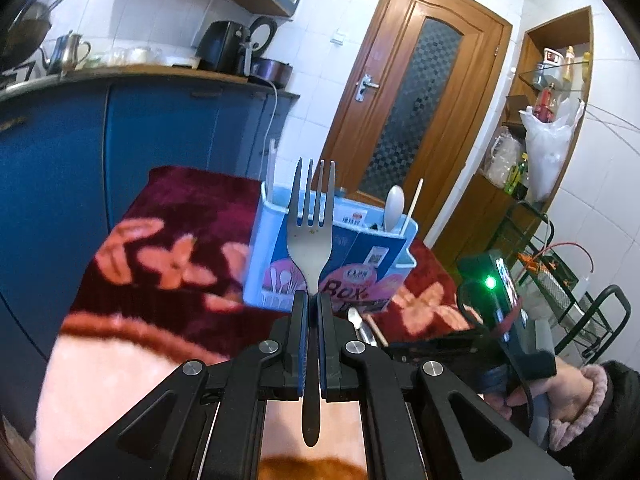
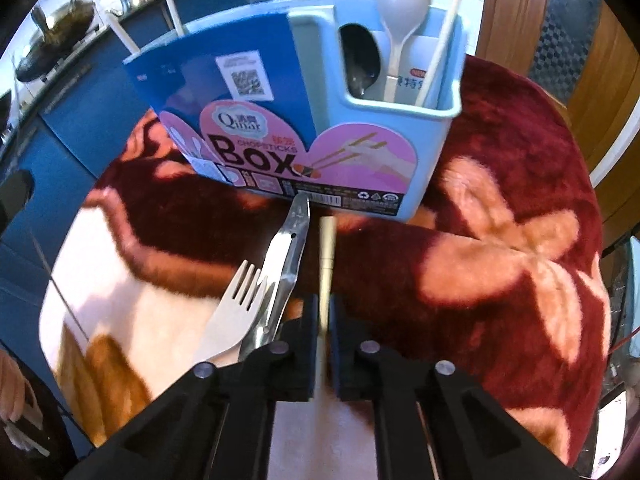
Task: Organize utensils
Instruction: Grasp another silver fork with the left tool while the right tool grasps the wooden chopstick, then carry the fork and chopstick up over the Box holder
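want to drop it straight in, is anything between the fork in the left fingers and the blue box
Nothing visible blocks it. The metal fork is clamped upright in the left gripper, with open air between it and the light blue plastic chopsticks box behind. The box's compartments already hold a white plastic spoon and a chopstick.

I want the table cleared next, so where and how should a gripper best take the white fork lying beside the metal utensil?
Probably grip the white fork at its neck, just below the tines, coming straight down from above. It lies flat on the blanket, so only its thin edges give purchase. Close across its width with care: the metal utensil lies against its right side.
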